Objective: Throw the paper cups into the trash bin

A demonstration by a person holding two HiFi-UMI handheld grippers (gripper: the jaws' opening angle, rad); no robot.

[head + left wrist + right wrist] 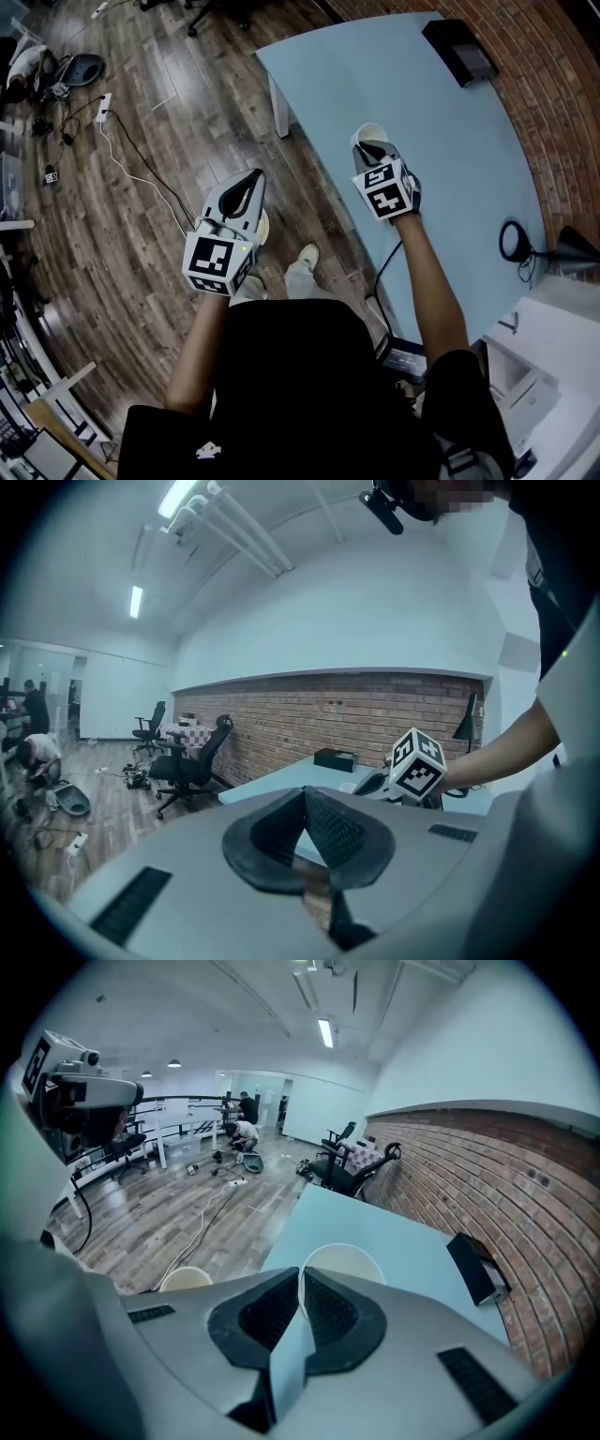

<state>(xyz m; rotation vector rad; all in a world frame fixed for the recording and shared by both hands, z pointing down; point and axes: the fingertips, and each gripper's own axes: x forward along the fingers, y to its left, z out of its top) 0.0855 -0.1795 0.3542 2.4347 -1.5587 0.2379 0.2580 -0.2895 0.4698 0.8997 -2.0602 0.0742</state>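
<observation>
A white paper cup [367,132] stands on the light blue table [441,112], near its left edge. My right gripper [368,145] is shut on the cup's near rim. In the right gripper view the thin rim of the cup [343,1259] sits pinched between the dark pads of that gripper [301,1279]. My left gripper [251,180] hangs over the wooden floor left of the table, shut and holding nothing; its tips meet in the left gripper view [303,797]. A beige round open-topped container [263,226] stands on the floor just beside it, also seen as the container [185,1279].
A black box [459,52] lies at the table's far end. A black desk lamp [516,242] stands at the near right edge. Cables and a power strip [105,108] trail over the floor at left. An office chair [192,761] stands further off.
</observation>
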